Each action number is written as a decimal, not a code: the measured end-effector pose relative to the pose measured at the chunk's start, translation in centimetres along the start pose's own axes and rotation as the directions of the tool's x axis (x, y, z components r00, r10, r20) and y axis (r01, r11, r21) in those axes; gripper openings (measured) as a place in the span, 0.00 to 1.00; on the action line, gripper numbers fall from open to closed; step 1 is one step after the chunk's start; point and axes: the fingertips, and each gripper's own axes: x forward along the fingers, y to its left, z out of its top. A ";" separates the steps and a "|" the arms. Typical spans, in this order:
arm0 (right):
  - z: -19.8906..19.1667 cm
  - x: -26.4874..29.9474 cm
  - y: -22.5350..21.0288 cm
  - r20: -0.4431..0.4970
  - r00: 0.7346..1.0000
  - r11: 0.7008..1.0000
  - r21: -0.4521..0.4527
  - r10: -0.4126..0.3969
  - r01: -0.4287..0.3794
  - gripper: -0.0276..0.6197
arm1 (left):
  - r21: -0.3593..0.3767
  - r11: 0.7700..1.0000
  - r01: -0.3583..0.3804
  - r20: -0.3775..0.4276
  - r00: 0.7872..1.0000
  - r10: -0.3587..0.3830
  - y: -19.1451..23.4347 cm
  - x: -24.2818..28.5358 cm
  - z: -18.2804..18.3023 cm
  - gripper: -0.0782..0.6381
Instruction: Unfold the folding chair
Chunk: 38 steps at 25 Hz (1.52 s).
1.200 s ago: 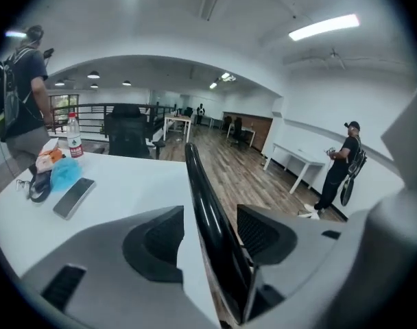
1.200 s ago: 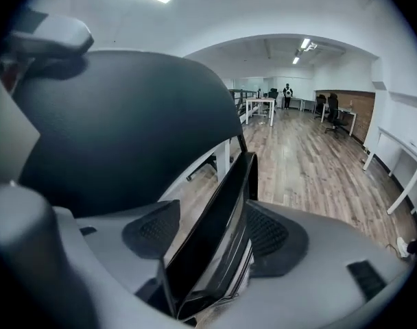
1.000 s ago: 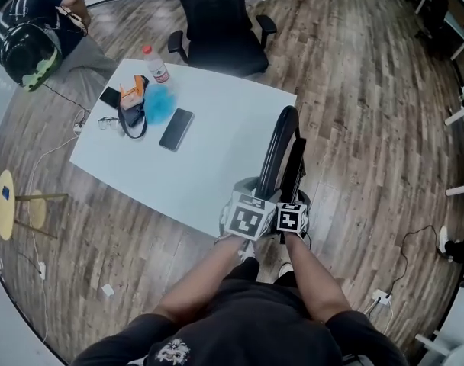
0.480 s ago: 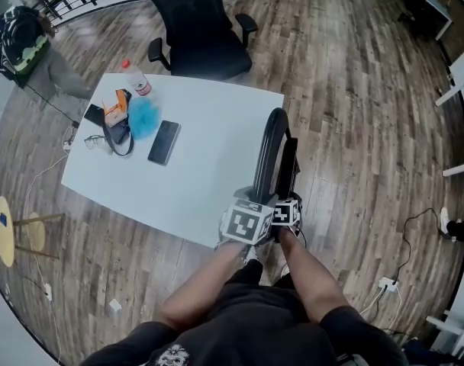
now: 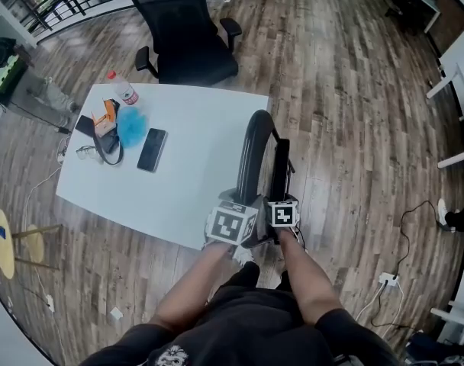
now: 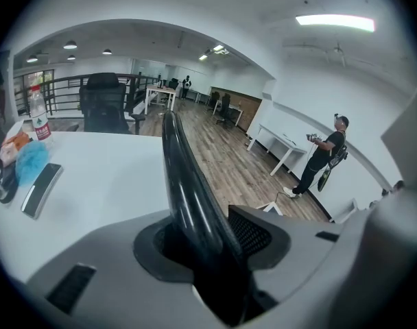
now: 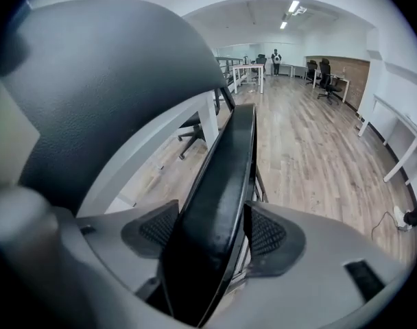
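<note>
The black folding chair stands folded beside the white table's right edge. Its curved backrest (image 5: 252, 147) and flat seat panel (image 5: 280, 166) lie close side by side. My left gripper (image 5: 244, 206) sits on the backrest's near end. Its jaws are closing, and the glossy black backrest (image 6: 184, 177) fills the gap between the pads (image 6: 258, 232). My right gripper (image 5: 281, 198) is shut on the seat panel (image 7: 225, 184), which runs between its ribbed pads (image 7: 267, 235). The backrest (image 7: 105, 81) looms large at the left of the right gripper view.
The white table (image 5: 201, 174) carries a phone (image 5: 152, 149), a bottle (image 5: 122, 88), a blue puff (image 5: 130, 126) and glasses. A black office chair (image 5: 188, 33) stands behind it. A yellow stool (image 5: 3, 235) is at the left, a floor cable with plug (image 5: 388, 279) at the right. A person (image 6: 325, 160) stands far off.
The head view has swung, so table and chair sit further left in the picture. Both grippers stay at the chair's near end; the right one has sunk slightly along the seat panel.
</note>
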 end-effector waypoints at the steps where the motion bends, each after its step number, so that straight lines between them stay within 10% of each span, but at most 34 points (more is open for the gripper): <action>1: -0.2 -0.4 -1.1 0.005 1.000 1.000 0.005 0.002 -0.002 0.52 | -0.006 1.000 0.004 0.001 1.000 -0.004 -0.2 0.1 0.0 0.33; 8: -2.6 -3.6 -10.1 0.058 0.997 0.991 0.118 0.059 -0.066 0.51 | -0.081 0.996 -0.031 -0.004 1.000 0.031 -0.3 1.6 -0.6 0.33; 14: -5.3 -5.1 -17.1 0.119 0.943 0.910 0.248 0.312 -0.332 0.55 | -0.075 0.994 -0.083 -0.050 0.996 0.079 -0.9 4.3 -2.1 0.39; 38: -21.4 3.9 -48.2 0.042 0.944 0.840 0.446 0.327 -0.310 0.63 | -0.159 0.969 -0.191 -0.213 0.965 0.155 -6.4 20.0 -9.1 0.42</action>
